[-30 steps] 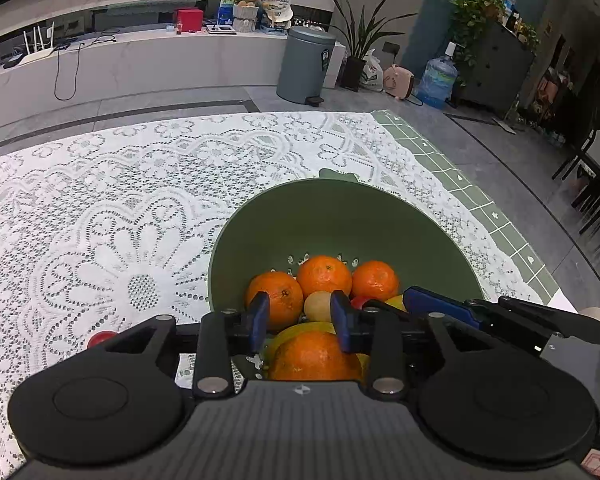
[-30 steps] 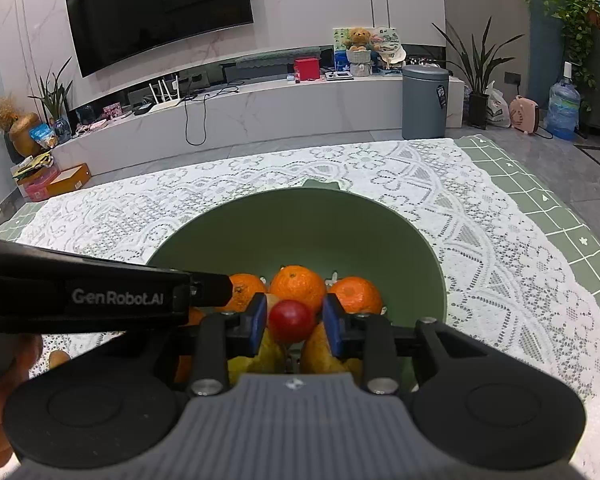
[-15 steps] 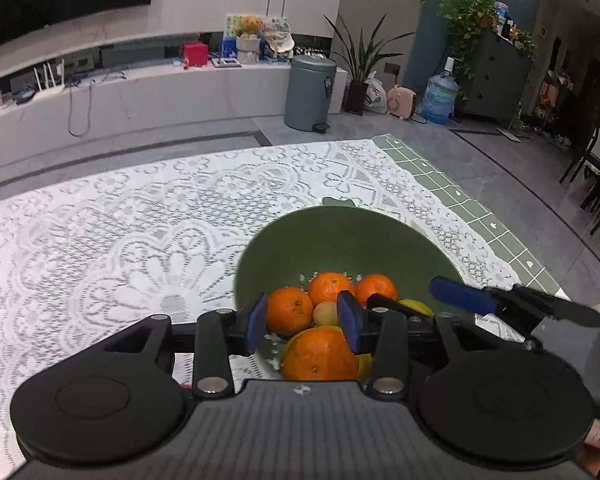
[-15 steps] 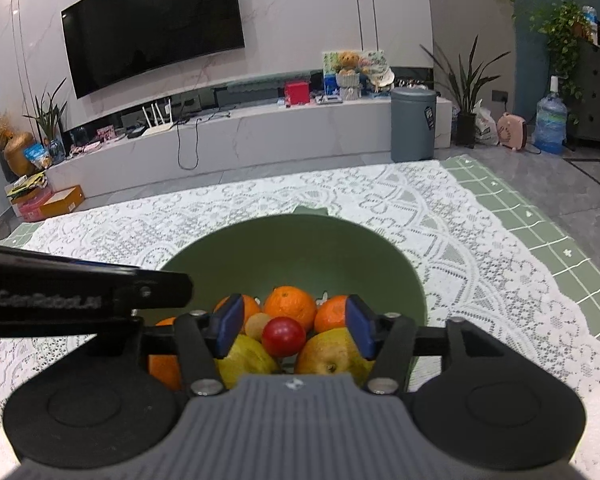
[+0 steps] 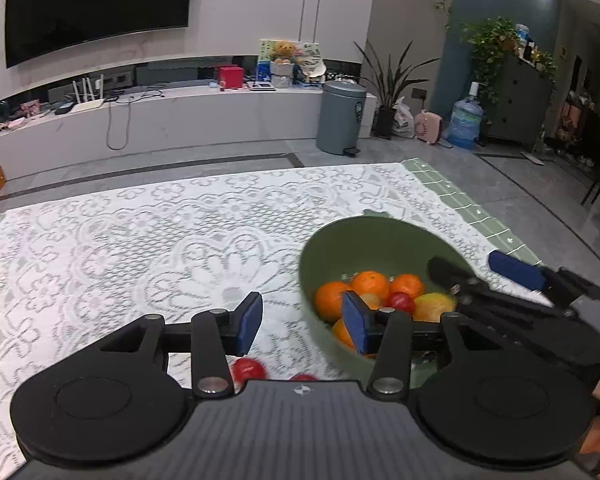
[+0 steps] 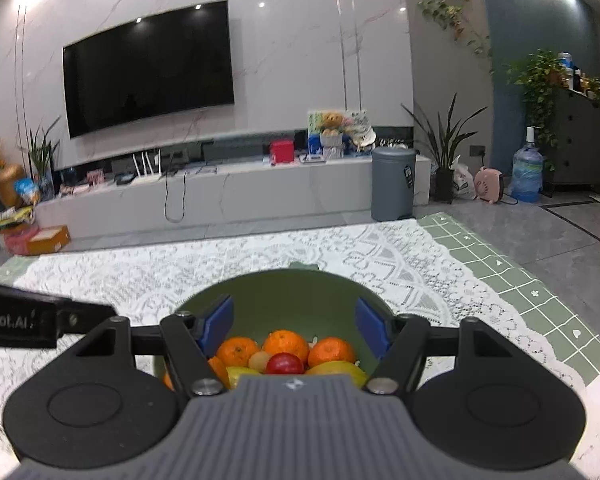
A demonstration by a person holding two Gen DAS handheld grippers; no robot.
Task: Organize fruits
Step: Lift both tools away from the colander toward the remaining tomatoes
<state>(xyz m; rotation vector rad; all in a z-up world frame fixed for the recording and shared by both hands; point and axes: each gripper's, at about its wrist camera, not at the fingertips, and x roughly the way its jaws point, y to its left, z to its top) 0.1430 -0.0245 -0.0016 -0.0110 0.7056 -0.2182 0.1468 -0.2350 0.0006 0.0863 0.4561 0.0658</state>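
Green bowl [image 5: 384,236] on the lace-covered counter [image 5: 148,248], right of centre in the left wrist view, already holding a heap of fruit: oranges [image 6: 286,343] at the back, a small red fruit [image 6: 284,363] on top in front, yellow fruit [image 6: 336,369] beside it. Two more small red fruits [image 5: 249,369] loose on the lace just beside the bowl, half hidden under the left claw's body – likely the ones left to gather.

Left claw [image 5: 302,322] released, jaws spread wide, nothing between them; one blue pad over bare lace, the other in front of the bowl's near wall. Right claw [image 6: 294,322] likewise released and empty, hanging over the bowl with jaws parted to either side of the heap.

Handling, as a judgement: small, light, round, smooth-skinned – prone to rolling on the cloth and to squirting out of a hard pinch. Fairly firm but bruisable, so a gentle close only. Best taken across the widest part, pads on opposite sides, coming down from above so the lace stops any roll. Worth lowering close to the heap before letting go – a drop onto the round oranges could bounce out. Lace may snag a pad tip if scraped low.
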